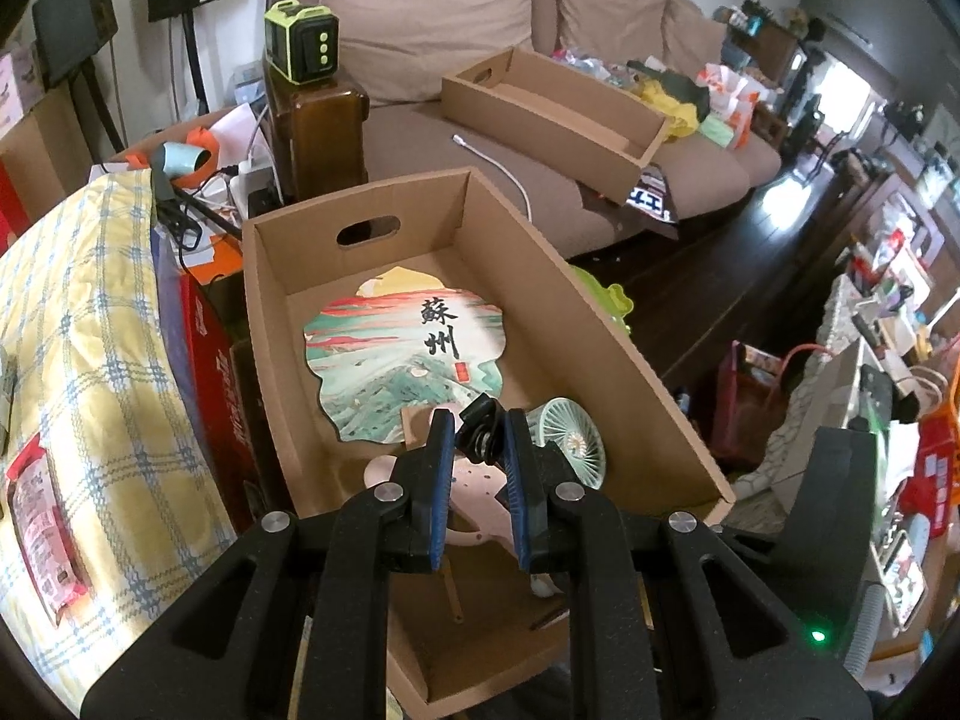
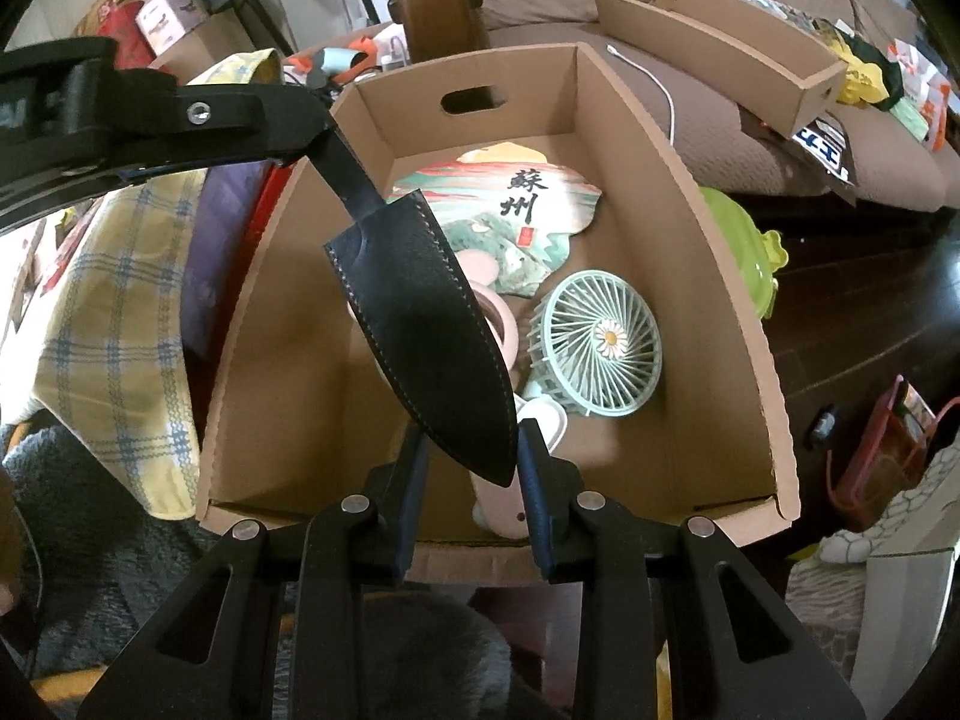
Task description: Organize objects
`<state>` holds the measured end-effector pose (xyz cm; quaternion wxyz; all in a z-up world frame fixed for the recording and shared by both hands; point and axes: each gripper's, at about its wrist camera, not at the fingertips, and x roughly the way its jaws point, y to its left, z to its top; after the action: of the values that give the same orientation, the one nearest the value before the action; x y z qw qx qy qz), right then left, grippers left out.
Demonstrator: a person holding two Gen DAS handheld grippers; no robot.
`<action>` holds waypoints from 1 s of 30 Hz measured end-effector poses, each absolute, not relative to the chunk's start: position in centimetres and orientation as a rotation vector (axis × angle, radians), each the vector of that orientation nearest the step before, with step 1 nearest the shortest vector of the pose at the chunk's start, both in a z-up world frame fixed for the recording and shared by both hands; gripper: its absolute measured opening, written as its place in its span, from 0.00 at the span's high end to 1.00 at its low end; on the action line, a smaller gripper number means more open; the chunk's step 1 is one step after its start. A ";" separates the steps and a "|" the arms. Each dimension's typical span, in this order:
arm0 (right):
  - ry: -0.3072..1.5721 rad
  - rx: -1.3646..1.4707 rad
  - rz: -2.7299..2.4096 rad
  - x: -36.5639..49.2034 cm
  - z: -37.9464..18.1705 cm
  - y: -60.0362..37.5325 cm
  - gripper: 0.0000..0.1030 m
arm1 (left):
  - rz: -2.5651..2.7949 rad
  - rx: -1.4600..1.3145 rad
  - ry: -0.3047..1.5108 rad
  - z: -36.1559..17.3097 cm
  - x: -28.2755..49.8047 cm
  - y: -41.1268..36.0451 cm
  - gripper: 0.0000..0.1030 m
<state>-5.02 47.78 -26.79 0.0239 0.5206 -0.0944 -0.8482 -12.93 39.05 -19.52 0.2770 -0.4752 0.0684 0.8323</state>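
Over the open cardboard box [image 2: 708, 228], I hold one long thing between both claws: my left claw [image 1: 477, 438] is clenched on the butt of its dark handle [image 2: 351, 174], and my right claw [image 2: 471, 468] pinches the tip of the black leather sheath [image 2: 420, 324], which slants down across the box mouth. I judge this the stowing step: the piece is carried in but not yet laid down. Next I must lower it flat and let go with both claws together, so it does not swing. The floor is crowded: a painted paper fan [image 1: 384, 354] at the far end, a mint electric fan [image 2: 600, 342] to the right, and a pink gadget [image 1: 474, 498] right under the sheath. The bare strip along the left wall looks best. A shallower box [image 1: 552, 102] sits well apart on the sofa [image 1: 456, 138]
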 end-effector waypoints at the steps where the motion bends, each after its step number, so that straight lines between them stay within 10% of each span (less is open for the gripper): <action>1: -0.291 1.612 -2.625 -5.0 -26.8 47.8 0.72 | 2.234 -1.280 0.183 -19.7 -13.0 39.1 0.85; 30: -0.395 1.649 -2.647 -5.1 -27.7 49.3 0.72 | 2.241 -1.368 0.234 -21.3 -13.7 38.6 0.84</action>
<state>-5.11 49.33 -27.70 -0.0010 0.5246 -0.1256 -0.8421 -13.72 38.60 -21.27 0.2501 -0.5024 0.0860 0.8232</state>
